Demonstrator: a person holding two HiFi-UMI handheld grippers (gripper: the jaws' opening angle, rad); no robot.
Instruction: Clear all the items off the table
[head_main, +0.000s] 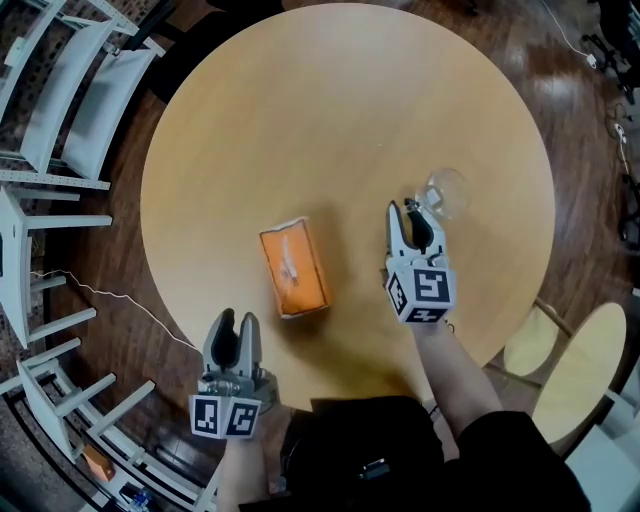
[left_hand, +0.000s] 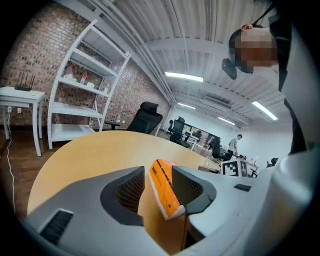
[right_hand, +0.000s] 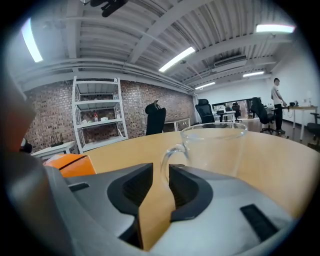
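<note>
Right gripper view: the right gripper (right_hand: 160, 170) is set with jaws spread either side of the mug (right_hand: 220, 145) handle, nothing pinched yet, ready for lifting it from the table (right_hand: 292, 155) toward its right edge. The left gripper (head_main: 235, 322), spread and empty, is held at the near edge and aimed at the orange box (head_main: 293, 267) mid-table.

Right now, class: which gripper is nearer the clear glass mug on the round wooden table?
Right. The right gripper sits at the clear glass mug's handle, jaws apart. The left gripper is back at the round wooden table's near edge, with the orange box between it and the mug.
</note>
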